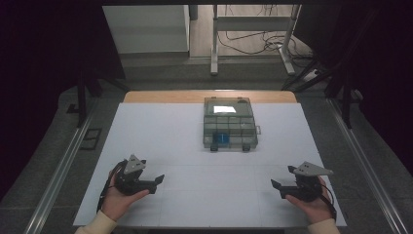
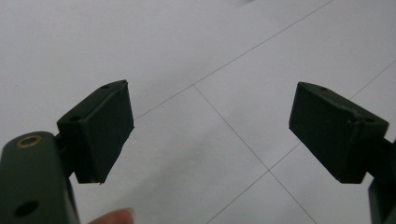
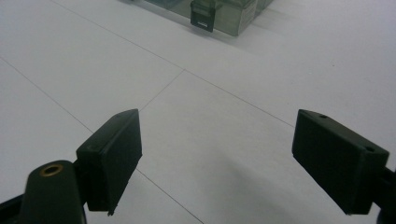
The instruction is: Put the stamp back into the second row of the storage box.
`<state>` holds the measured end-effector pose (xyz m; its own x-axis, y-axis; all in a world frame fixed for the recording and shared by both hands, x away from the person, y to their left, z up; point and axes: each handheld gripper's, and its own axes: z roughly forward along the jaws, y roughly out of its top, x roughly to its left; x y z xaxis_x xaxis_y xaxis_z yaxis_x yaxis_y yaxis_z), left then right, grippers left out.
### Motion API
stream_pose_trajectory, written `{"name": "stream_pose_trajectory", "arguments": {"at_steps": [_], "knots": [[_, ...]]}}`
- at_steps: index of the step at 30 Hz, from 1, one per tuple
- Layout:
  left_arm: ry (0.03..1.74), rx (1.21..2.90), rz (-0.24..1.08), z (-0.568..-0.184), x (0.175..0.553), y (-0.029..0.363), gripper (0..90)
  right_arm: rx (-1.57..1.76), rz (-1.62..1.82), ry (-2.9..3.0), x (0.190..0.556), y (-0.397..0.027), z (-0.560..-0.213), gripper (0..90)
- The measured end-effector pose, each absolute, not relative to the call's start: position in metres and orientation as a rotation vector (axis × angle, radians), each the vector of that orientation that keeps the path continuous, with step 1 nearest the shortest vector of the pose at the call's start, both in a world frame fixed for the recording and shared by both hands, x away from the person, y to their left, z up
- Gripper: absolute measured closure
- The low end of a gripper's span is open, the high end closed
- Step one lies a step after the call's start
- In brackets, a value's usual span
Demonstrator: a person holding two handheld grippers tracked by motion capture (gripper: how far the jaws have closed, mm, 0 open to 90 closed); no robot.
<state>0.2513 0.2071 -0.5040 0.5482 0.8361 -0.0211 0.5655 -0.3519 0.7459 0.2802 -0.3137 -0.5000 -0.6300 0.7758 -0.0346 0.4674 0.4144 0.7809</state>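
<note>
A clear plastic compartment box is sitting on the far middle of the white table, its lid closed and two dark latches on its near side. Inside, something blue is lying in a near compartment; what it is, I cannot tell. The left gripper and the right gripper are resting near the front corners, well apart from the box, both with jaws spread wide and holding nothing.

A white worktop, ruled with thin grey lines and edged in pale wood at the far side, carries a smoky translucent grey organiser box with black latches and a blue item inside.
</note>
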Motion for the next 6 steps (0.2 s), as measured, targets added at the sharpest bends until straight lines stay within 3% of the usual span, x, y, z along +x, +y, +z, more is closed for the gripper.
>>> {"name": "stream_pose_trajectory", "arguments": {"at_steps": [6], "knots": [[1.129,2.066,0.467,-0.5059,0.2522,0.2075,13.6,1.057,1.078,2.286,0.2803,-0.3132,-0.5006,16.3]]}}
